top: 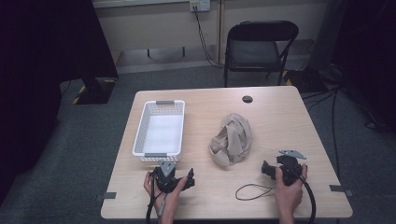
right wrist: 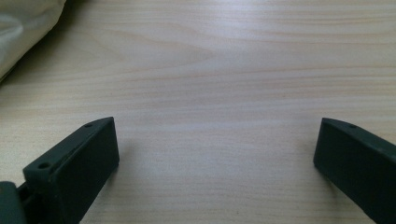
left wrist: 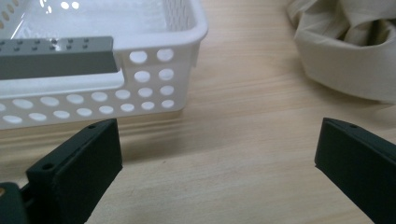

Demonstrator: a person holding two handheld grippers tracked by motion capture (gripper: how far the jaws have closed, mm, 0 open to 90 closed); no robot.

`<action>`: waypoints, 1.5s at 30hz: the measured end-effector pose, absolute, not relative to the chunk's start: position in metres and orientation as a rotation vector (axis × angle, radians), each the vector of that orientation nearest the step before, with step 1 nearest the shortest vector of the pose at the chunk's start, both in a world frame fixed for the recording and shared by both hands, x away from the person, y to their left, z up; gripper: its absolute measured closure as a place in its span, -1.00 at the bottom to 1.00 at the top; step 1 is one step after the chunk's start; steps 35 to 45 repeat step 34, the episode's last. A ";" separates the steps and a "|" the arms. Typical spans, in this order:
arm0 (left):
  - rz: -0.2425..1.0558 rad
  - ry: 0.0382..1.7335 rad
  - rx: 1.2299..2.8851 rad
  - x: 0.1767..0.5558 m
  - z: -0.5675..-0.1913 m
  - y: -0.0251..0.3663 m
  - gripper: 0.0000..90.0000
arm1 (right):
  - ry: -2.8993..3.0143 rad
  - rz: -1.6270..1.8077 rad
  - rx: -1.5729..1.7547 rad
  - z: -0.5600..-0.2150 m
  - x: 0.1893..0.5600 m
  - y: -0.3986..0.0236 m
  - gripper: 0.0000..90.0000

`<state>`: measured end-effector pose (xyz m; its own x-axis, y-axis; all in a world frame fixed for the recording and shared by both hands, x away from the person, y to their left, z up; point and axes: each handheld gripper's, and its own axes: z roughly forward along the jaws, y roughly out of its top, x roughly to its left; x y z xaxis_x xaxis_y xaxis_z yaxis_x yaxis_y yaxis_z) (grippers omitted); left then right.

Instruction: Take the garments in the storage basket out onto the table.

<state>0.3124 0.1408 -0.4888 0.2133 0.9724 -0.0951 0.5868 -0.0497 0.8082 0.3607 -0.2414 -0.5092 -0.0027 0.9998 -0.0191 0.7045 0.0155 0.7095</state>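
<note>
A crumpled beige cloth (top: 231,139) lies in a heap near the middle of the wooden table (top: 271,114). To its left stands a white perforated basket (top: 160,128) with grey handles, nothing inside it. My left gripper (top: 180,178) rests near the front edge, just below the basket, open with nothing between its jaws. In the left gripper view the basket (left wrist: 154,70) is ahead on the left and the cloth (left wrist: 345,51) at the upper right. My right gripper (top: 278,169) sits right of the cloth, open, over bare wood. A corner of the cloth (right wrist: 23,32) shows in the right gripper view.
A thin black loop of cord (top: 254,191) lies on the table near the right hand. A dark round hole (top: 247,99) marks the table's far edge. A black folding chair (top: 259,46) stands behind the table. Bare wood lies between the two grippers.
</note>
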 end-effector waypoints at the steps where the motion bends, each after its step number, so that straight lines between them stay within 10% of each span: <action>1: 0.640 1.473 1.737 0.313 -0.491 0.141 -0.99 | 1.762 0.714 1.743 -0.509 0.361 -0.241 -1.00; 45: 0.651 1.618 1.858 0.329 -0.512 0.139 -1.00 | 1.761 0.713 1.746 -0.509 0.361 -0.241 -1.00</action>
